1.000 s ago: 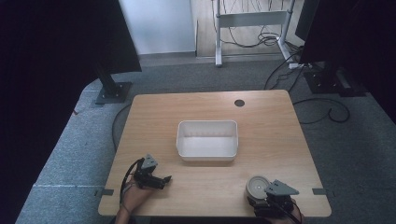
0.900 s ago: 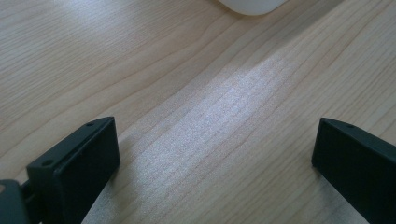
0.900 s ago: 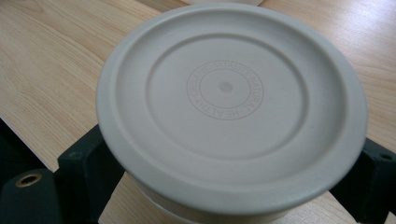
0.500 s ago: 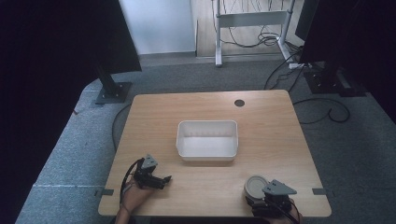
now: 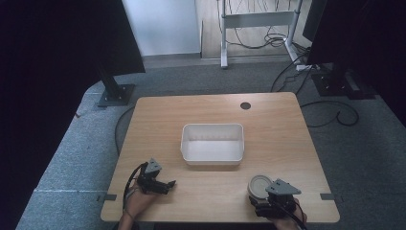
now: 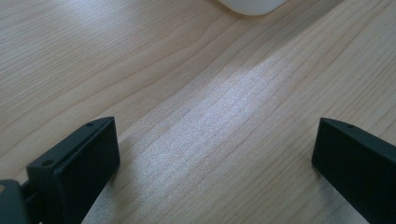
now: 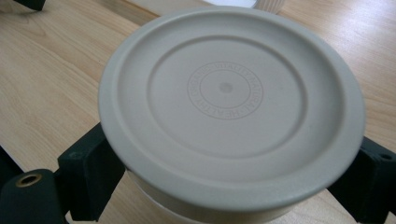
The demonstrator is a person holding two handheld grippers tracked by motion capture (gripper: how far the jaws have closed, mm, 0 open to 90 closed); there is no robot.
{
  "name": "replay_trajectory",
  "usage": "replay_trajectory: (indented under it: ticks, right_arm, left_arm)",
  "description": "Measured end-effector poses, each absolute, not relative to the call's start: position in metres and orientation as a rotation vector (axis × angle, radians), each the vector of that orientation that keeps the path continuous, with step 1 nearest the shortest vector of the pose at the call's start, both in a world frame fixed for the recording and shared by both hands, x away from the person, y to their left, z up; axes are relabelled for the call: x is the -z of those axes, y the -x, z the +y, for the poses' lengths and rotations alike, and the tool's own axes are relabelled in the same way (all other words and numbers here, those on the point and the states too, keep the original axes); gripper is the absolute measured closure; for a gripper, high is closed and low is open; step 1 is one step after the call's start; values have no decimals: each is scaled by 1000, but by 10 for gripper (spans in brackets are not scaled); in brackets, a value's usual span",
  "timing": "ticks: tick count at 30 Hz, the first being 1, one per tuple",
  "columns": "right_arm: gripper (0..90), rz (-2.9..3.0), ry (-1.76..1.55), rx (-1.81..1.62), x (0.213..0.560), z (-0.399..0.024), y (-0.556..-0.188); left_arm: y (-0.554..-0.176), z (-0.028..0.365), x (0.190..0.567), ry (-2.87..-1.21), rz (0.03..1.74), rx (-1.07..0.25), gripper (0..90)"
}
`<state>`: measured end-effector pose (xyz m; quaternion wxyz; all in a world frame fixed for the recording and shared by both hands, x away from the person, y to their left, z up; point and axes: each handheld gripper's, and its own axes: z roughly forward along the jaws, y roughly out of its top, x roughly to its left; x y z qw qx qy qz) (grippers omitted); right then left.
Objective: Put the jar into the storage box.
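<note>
High view: our right gripper (image 5: 265, 200) sits at the table's (image 5: 287, 143) near edge with the round beige lidded container (image 5: 261, 184) in it; white tub (image 5: 212, 143) mid-table. Left gripper view: our left gripper (image 6: 215, 154) wide apart over bare wood. Right gripper view: jaws flank the container (image 7: 231, 107), touching its sides under the lid.

1. The white rectangular tub (image 5: 212, 143) stands mid-desk (image 5: 287, 143), the main obstacle.
2. Bare wood lies open between tub and the desk's side edges and far edge.
3. At the near right corner, the beige lidded container (image 5: 261, 184) blocks the lane ahead of the right gripper (image 5: 262, 203).
</note>
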<state>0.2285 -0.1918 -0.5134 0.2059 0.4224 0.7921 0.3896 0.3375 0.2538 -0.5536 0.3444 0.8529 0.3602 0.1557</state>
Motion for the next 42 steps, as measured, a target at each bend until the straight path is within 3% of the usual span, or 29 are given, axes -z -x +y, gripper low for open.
replay_trajectory:
  ticks: [42]
  right_arm:
    - [94, 2209, -1149, -1123, 499, -167, -261]
  left_arm:
    - [-337, 254, 554, -2214, 936, -405, 6]
